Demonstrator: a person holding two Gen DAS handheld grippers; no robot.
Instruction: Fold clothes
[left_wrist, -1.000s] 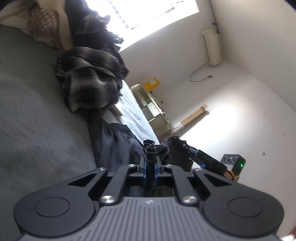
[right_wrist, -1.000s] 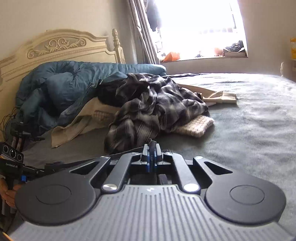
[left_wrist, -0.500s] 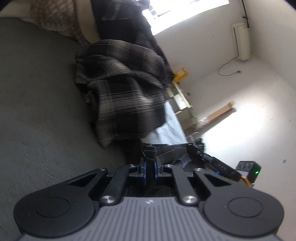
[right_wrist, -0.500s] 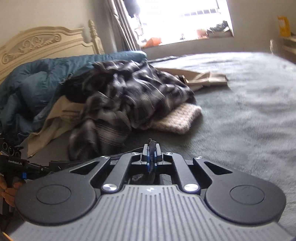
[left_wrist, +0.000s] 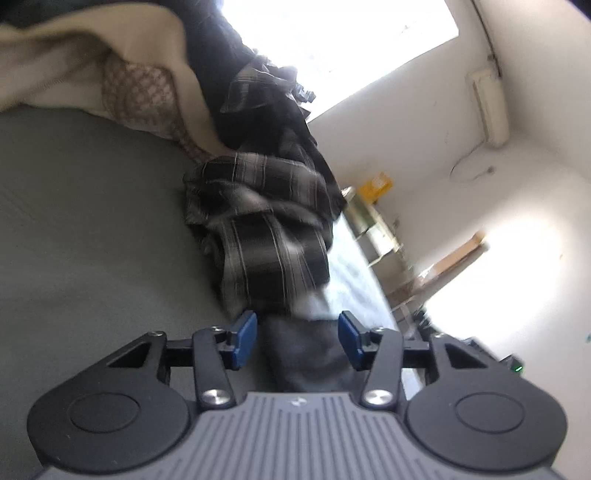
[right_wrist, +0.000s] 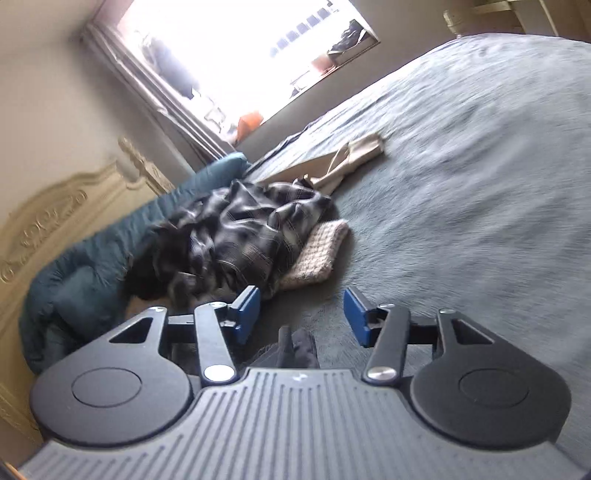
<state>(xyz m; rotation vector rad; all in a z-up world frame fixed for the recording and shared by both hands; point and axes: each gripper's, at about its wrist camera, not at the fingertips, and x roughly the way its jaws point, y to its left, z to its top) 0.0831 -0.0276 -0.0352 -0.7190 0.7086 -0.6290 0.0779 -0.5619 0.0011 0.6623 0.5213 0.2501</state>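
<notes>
Both claws have just sprung apart. The left gripper stands spread around the dark garment, pads clear. The right gripper gapes over another fold of it. The plaid shirt lies heaped straight ahead on the bed, nearer the left.

The left gripper has just been opening; its blue pads stand apart on either side of the dark garment, apparently not pressing it. The right gripper, rolled sideways, has likewise just opened, a fold of that garment lying loose between its jaws.
</notes>
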